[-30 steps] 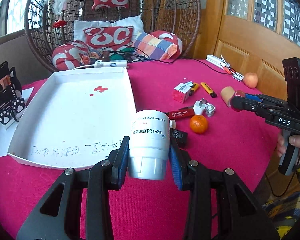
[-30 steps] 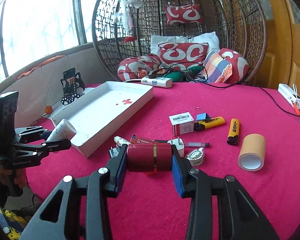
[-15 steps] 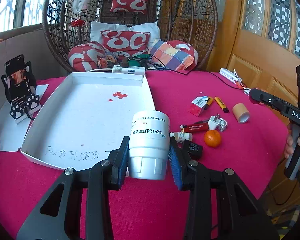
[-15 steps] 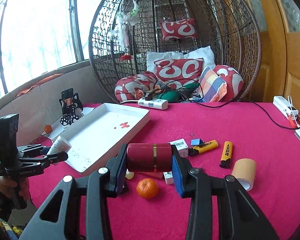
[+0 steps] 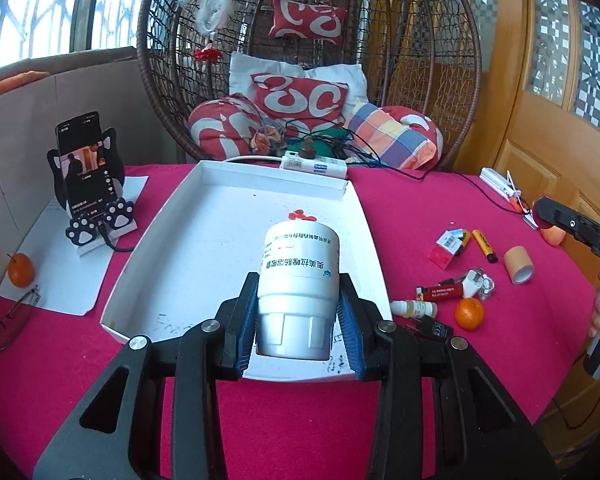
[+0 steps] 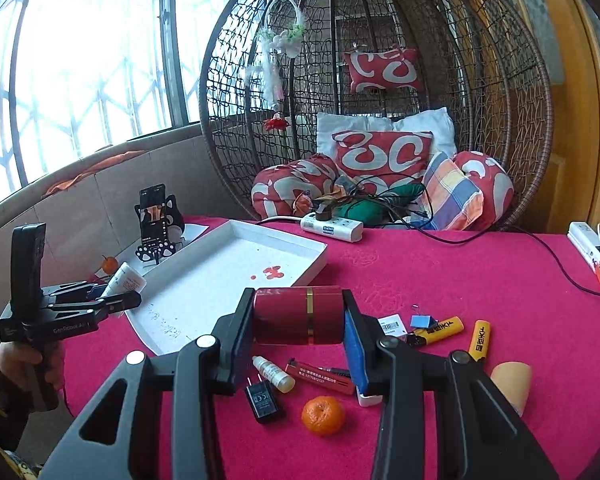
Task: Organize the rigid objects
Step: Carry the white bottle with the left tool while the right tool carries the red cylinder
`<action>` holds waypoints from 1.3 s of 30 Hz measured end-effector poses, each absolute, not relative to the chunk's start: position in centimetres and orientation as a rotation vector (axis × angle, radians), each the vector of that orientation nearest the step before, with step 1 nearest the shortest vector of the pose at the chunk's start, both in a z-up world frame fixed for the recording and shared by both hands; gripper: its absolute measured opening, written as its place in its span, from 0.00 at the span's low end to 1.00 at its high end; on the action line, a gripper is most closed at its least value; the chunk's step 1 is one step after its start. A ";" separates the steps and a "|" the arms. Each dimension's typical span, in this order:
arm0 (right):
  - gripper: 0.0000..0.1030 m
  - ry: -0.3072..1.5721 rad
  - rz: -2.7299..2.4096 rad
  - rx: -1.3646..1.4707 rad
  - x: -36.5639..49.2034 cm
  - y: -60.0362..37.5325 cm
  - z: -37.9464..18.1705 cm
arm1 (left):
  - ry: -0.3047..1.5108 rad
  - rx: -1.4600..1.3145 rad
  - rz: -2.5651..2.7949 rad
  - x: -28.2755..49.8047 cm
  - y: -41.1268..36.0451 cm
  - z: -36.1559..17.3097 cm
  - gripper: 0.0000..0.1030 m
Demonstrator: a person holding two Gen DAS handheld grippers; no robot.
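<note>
The left gripper (image 5: 298, 332) has its jaws closed on a white plastic medicine bottle with printed label (image 5: 298, 292), gripped at the ribbed cap end, body pointing away. It hangs over the near edge of the shallow white rectangular cardboard tray (image 5: 172, 248), which lies on the crimson tablecloth (image 5: 60, 360). In the right wrist view the same bottle (image 6: 125, 280) shows at 9 o'clock, over the tray's (image 6: 220, 276) near-left corner.

The right gripper (image 6: 299, 334) is clamped on a dark red cylinder with a gold band (image 6: 299, 315), held crosswise, a pad on each flat end, above the cloth just right of the tray.

Below it, at 6 o'clock, lie a black plug adapter (image 6: 262, 398), a small white dropper bottle (image 6: 272, 374), a flat red box (image 6: 320, 376) and a mandarin orange (image 6: 323, 415). Toward 3 o'clock are two yellow lighters (image 6: 440, 330), a blue binder clip (image 6: 420, 322) and a tan tape roll (image 6: 510, 384).

Farther off, at 10 o'clock, a black phone on a paw-print stand (image 6: 154, 220) sits left of the tray. At 12 o'clock a white power strip (image 6: 332, 228) lies at the table's far edge, before a wicker egg chair with red cushions (image 6: 380, 152).
</note>
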State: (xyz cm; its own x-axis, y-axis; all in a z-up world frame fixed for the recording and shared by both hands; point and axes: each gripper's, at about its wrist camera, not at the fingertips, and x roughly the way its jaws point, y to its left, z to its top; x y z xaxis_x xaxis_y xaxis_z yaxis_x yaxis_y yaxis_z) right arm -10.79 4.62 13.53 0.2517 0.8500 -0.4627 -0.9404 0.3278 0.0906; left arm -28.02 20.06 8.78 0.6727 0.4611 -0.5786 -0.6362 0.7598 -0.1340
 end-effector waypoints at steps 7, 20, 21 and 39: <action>0.39 0.507 1.267 -0.234 -10.9 7.2 13.6 | 0.552 -0.369 0.695 -28.2 22.9 8.9 0.36; 0.39 0.631 1.341 -0.300 -11.7 15.7 10.8 | 0.611 -0.422 0.755 -24.7 27.3 6.7 0.36; 0.39 0.642 1.342 -0.293 -11.7 16.3 10.6 | 0.614 -0.432 0.765 -24.5 27.8 6.6 0.36; 0.39 0.715 1.321 -0.407 -14.1 23.5 5.7 | 0.701 -0.552 0.759 -22.1 31.9 3.6 0.36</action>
State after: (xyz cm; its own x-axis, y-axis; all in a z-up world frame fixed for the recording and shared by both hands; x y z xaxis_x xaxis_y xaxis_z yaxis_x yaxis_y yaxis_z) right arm -14.11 23.48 5.74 0.0820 0.7300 -0.6785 -0.9672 0.2225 0.1226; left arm -22.06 31.92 3.56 0.5244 0.4250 -0.7379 -0.7694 0.6077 -0.1968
